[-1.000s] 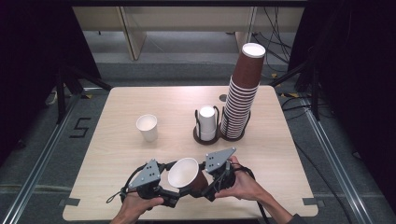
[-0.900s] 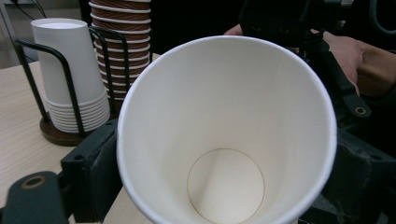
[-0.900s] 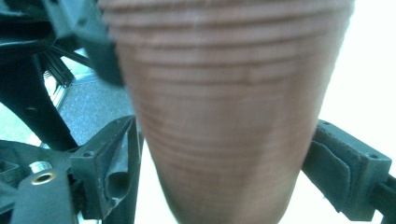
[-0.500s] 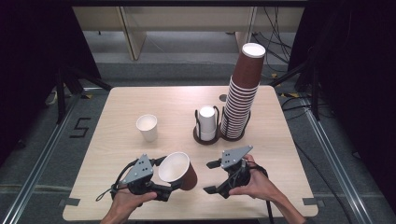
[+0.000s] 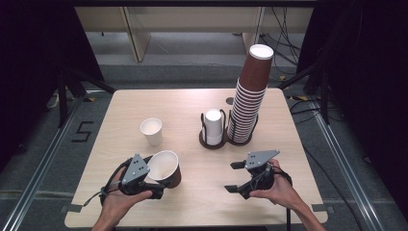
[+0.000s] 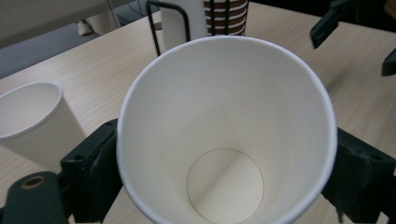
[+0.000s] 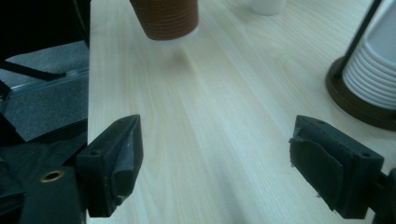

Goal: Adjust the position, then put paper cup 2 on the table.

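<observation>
Gripping a brown paper cup [image 5: 166,168] near the desk's [image 5: 192,103] front-left corner, the left gripper [image 5: 153,185] clamps its wall — white inside, rim round, tilted. The right gripper [image 5: 235,177], near the front-right edge, has just been closing — jaws wide, nothing between them.

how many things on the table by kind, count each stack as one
loose brown cup, held in the left gripper: 1
loose white cup, standing alone: 1
stack of brown cups: 1
stack of white cups: 1
cup holder with two rings: 1
total: 5
</observation>
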